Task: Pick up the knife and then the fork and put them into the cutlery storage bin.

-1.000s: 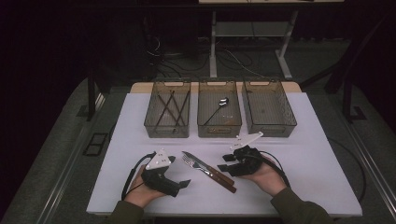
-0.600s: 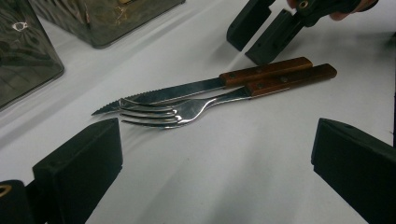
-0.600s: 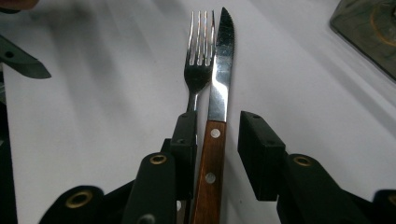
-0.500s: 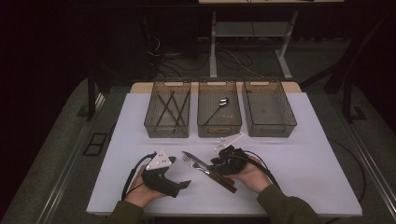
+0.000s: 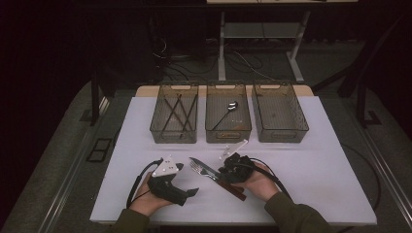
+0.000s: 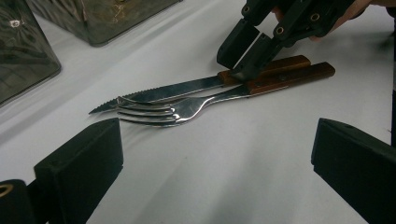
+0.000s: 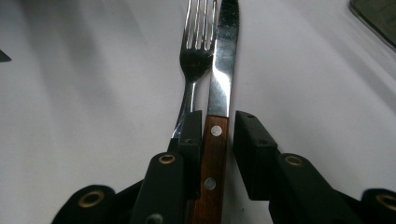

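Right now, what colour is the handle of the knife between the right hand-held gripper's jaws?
Reddish-brown wood with two silver rivets; the knife handle shows best in the right gripper view.

Fork handle (image 7: 180, 128) behind hand-held gripper (image 7: 218, 140)

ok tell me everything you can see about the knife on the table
The knife is a steak knife with a shiny serrated steel blade and a brown wooden handle with metal rivets. It lies flat on the white table, side by side with a matching fork, blades and tines pointing the same way. The right hand-held gripper straddles its handle; its jaws have just been closing, one against the handle's side, the other with a small gap left.
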Demonstrator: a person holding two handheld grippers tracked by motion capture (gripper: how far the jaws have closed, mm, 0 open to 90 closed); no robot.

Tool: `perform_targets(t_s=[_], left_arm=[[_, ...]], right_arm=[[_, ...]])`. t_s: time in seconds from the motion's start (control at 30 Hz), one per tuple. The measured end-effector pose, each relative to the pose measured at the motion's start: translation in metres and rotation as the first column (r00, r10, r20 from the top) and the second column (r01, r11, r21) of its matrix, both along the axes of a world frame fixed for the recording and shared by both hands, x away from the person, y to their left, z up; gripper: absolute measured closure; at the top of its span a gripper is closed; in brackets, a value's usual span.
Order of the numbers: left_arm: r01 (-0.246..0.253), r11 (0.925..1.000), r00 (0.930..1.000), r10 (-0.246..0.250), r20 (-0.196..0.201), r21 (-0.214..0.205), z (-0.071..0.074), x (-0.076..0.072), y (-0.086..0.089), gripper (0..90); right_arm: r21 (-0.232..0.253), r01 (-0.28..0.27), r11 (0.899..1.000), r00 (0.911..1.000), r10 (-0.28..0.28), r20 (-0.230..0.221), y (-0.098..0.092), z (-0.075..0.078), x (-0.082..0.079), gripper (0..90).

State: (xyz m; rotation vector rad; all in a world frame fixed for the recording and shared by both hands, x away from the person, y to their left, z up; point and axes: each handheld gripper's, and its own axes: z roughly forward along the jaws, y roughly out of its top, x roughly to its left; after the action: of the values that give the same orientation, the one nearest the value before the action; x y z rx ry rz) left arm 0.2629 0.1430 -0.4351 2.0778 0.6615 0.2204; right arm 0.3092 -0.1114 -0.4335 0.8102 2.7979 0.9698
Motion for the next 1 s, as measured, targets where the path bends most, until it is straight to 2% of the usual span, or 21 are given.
perform_targets(t_s=[0.17, 0.23, 0.27, 0.37, 0.4, 0.53, 0.67, 0.77, 0.87, 1.0], left_arm=[[0.001, 1.0000, 1.0000, -0.001, -0.001, 0.001, 0.000, 0.000, 0.000, 1.3], [0.001, 1.0000, 1.0000, -0.001, -0.002, 0.002, 0.000, 0.000, 0.000, 1.3], [0.001, 1.0000, 1.0000, -0.001, -0.002, 0.003, 0.000, 0.000, 0.000, 1.3], [0.001, 1.0000, 1.0000, -0.001, -0.004, 0.002, 0.000, 0.000, 0.000, 1.3], [0.001, 1.0000, 1.0000, -0.001, -0.004, 0.002, 0.000, 0.000, 0.000, 1.3], [0.010, 0.9999, 1.0000, -0.010, -0.002, 0.006, -0.001, 0.000, -0.001, 1.3], [0.012, 0.9999, 0.9999, -0.012, -0.003, 0.004, 0.000, 0.000, -0.001, 1.3], [0.015, 0.9999, 0.9999, -0.015, -0.003, 0.006, 0.000, 0.000, -0.001, 1.3], [0.014, 0.9999, 0.9999, -0.014, -0.002, 0.005, 0.000, 0.000, -0.001, 1.3], [0.019, 0.9998, 0.9998, -0.019, 0.004, 0.007, 0.000, 0.000, -0.001, 1.3]], right_arm=[[-0.022, -0.013, 1.000, 0.9999, 0.013, 0.007, 0.000, -0.001, 0.001, 72.1], [-0.046, -0.022, 0.999, 0.9994, 0.023, 0.024, 0.001, -0.001, 0.003, 72.3], [-0.049, -0.026, 0.998, 0.9996, 0.027, 0.006, 0.003, -0.001, 0.003, 72.8], [-0.088, -0.040, 0.995, 0.9992, 0.040, 0.006, 0.005, -0.001, 0.006, 73.6], [-0.087, -0.038, 0.996, 0.9993, 0.038, -0.006, 0.007, 0.000, 0.005, 73.7], [-0.157, -0.061, 0.986, 0.9979, 0.057, -0.031, 0.014, 0.004, 0.011, 73.7], [-0.241, -0.082, 0.967, 0.9948, 0.065, -0.079, 0.025, 0.009, 0.017, 73.7], [-0.313, -0.108, 0.944, 0.9895, 0.072, -0.125, 0.036, 0.012, 0.023, 73.8], [-0.372, -0.115, 0.921, 0.9839, 0.054, -0.171, 0.045, 0.014, 0.029, 74.1], [-0.448, -0.135, 0.884, 0.9799, 0.052, -0.193, 0.057, 0.014, 0.034, 74.8]])
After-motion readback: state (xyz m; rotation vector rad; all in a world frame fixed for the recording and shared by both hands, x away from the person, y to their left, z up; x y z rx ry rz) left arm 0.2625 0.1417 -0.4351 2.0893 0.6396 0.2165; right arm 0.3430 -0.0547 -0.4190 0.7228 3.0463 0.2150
